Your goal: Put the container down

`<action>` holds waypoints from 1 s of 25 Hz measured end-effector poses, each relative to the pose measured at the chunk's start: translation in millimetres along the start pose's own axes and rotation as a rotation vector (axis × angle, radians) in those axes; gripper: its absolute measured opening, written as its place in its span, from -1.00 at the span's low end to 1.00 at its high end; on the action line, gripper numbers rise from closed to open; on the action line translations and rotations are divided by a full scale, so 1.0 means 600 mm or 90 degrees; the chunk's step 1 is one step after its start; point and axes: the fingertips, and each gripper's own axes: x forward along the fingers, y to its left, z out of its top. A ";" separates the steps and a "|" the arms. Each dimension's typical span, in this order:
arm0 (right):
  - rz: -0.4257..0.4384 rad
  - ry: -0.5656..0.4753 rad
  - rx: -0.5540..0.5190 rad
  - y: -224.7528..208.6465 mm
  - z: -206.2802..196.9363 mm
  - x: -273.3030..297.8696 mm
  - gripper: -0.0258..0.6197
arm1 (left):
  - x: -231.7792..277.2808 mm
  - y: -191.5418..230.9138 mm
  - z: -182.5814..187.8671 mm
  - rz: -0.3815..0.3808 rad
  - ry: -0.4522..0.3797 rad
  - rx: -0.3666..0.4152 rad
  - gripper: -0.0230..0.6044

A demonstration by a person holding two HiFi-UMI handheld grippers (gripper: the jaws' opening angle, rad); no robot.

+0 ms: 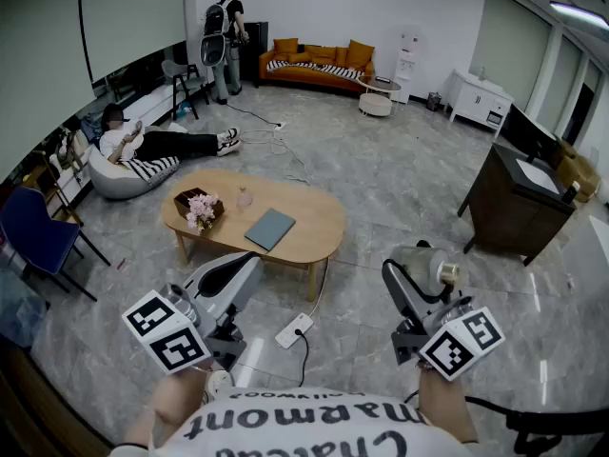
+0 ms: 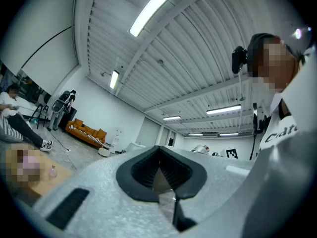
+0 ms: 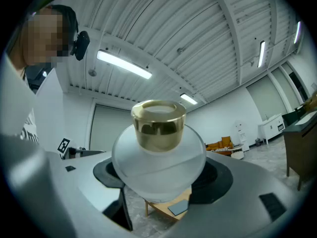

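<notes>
Honestly, that frosted container (image 3: 158,152) looks like slick, breakable glass; right gripper (image 3: 162,185) hugs its round belly, left gripper (image 2: 161,175) is closed on nothing.

Frosted, round-bellied container (image 3: 158,157) with a shiny gold cap (image 3: 158,124), clamped between the right gripper's (image 3: 162,180) jaws, up in mid-air over the floor, possibly tilted slightly.

The grey textured left gripper (image 2: 159,157) is keeping its black ribbed pads (image 2: 143,170) pressed together, with nothing between the jaws. A white ribbed ceiling (image 2: 198,48) is stretching above them. A long orange sofa (image 2: 86,133) is sitting far left of them, and a person in a white printed shirt (image 2: 285,148) is leaning in at their right.
</notes>
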 end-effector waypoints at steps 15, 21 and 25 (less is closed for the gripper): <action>0.040 0.017 0.086 -0.016 -0.052 0.051 0.14 | -0.019 0.052 -0.022 0.056 0.005 -0.030 -0.88; 0.026 0.042 0.073 -0.043 -0.078 0.116 0.14 | 0.016 0.109 -0.026 0.016 0.022 -0.010 -0.88; 0.003 0.050 0.068 -0.074 -0.093 0.178 0.14 | 0.063 0.177 -0.024 -0.013 0.022 -0.023 -0.88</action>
